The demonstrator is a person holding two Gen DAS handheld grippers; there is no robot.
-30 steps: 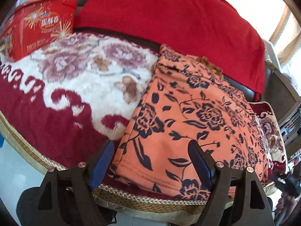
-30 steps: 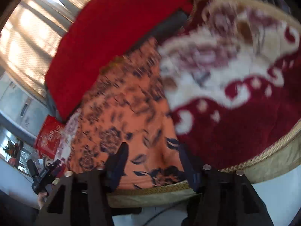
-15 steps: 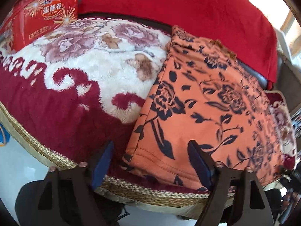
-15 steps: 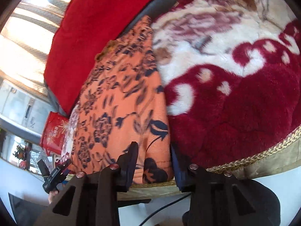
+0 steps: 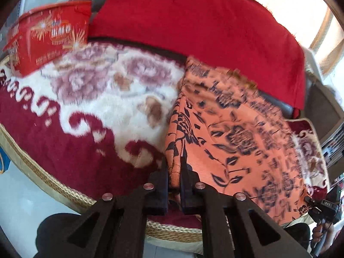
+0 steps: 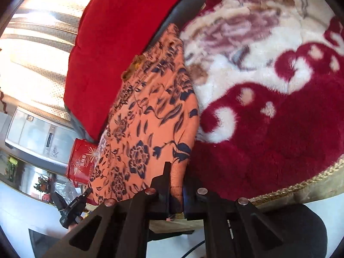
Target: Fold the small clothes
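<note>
Both jaws, wide open a second ago, now pinch the cloth's (image 5: 236, 142) near corners, left (image 5: 173, 172) and right (image 6: 176, 178); ready to fold.

Home living room: plush floral blanket (image 5: 86, 111), curtains (image 6: 38, 49).

My left view smears: the orange floral garment (image 5: 247, 133) blurs toward its far end, and I can't read the red box (image 5: 49, 36). My left gripper (image 5: 173, 172) hides the pinched hem. On the right view, the red tin (image 6: 80, 165) sits half behind cloth.
</note>
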